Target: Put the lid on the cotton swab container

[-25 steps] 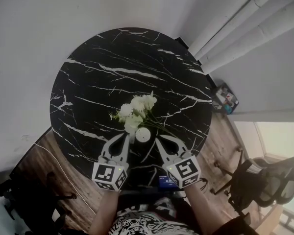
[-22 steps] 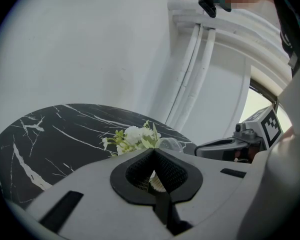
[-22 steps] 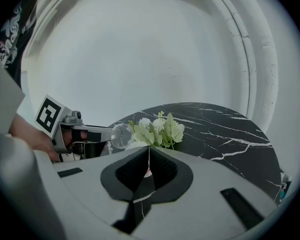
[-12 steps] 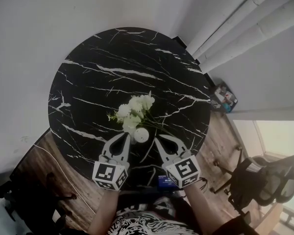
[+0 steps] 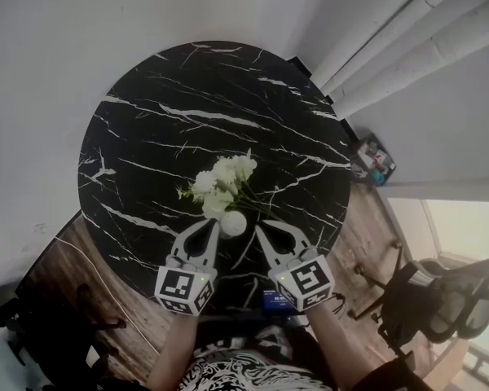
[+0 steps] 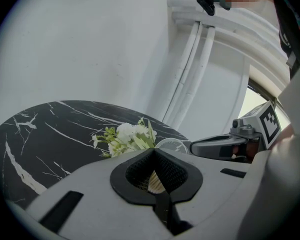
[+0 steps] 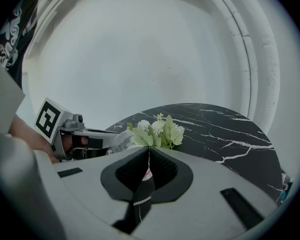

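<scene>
The cotton swab container (image 5: 234,224) stands near the near edge of the table (image 5: 171,112), just in front of the flowers (image 5: 224,182). I cannot tell whether its pale round top is the lid, already seated. The left gripper (image 5: 213,228) touches its side, jaws closed at the tips with swabs showing between them, so it seems to pinch the container. The right gripper (image 5: 259,231), jaws pressed together, sits just beside it. Hardly anything has moved in the last second, which suggests a steadying hold.
</scene>
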### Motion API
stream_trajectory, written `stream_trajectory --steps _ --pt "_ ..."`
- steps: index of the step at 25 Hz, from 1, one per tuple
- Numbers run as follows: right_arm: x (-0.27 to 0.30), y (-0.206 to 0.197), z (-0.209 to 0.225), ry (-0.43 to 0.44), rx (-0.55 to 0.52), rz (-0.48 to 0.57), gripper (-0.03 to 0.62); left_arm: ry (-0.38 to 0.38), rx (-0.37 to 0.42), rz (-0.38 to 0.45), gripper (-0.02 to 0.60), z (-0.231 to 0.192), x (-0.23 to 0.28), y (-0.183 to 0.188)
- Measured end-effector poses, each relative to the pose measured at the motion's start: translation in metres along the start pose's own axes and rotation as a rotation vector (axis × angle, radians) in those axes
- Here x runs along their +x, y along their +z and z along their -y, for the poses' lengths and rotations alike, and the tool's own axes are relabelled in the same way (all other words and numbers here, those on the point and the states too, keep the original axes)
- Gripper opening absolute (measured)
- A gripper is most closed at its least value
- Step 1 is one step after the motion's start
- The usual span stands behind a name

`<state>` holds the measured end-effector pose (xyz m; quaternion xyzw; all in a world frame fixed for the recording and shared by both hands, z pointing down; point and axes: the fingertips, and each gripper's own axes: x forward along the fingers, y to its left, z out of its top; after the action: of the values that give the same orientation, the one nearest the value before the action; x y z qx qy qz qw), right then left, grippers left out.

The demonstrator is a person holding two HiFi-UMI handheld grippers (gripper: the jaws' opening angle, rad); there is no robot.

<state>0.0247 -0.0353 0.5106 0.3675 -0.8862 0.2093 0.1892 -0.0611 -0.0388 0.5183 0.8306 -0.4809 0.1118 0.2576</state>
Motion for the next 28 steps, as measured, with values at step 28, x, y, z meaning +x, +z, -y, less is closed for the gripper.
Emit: stream_trajectory --steps 28 --pt "0.006 0.002 -0.006 0.061 0.004 0.004 0.018 -0.015 0.029 -0.019 0.014 0.009 0.011 -0.001"
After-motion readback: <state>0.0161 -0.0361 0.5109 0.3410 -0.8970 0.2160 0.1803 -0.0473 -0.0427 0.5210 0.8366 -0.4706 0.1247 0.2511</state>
